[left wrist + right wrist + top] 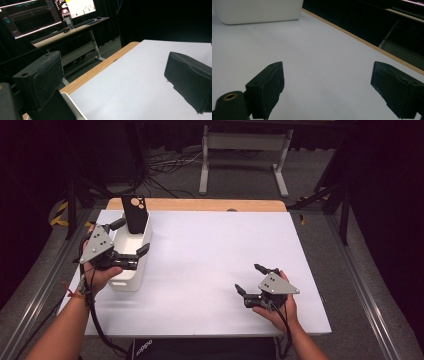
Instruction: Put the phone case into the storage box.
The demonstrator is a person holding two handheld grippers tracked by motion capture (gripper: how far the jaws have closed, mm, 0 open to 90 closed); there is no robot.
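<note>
At the desk's left, the left gripper point(129, 239) is hovering with jaws apart over the white bin point(131, 270), where a black phone case point(135, 214) is standing upright; grasping it seems next. The right gripper point(248, 279) is resting, jaws spread, on the desk point(210, 250).

This looks like a lab or test room, not a home. Black curtains point(385, 180) hang all around, far behind the left gripper point(131, 236). A plain white table point(215, 265) with a wooden edge stands on a grey floor, under both grippers. Loose cables point(165, 167) lie on the floor past the table's far end, beside a white metal desk frame point(245, 155). Ahead of the left gripper, a desk point(72, 30) holds big glowing computer screens point(30, 17) and a keyboard point(87, 22).
</note>
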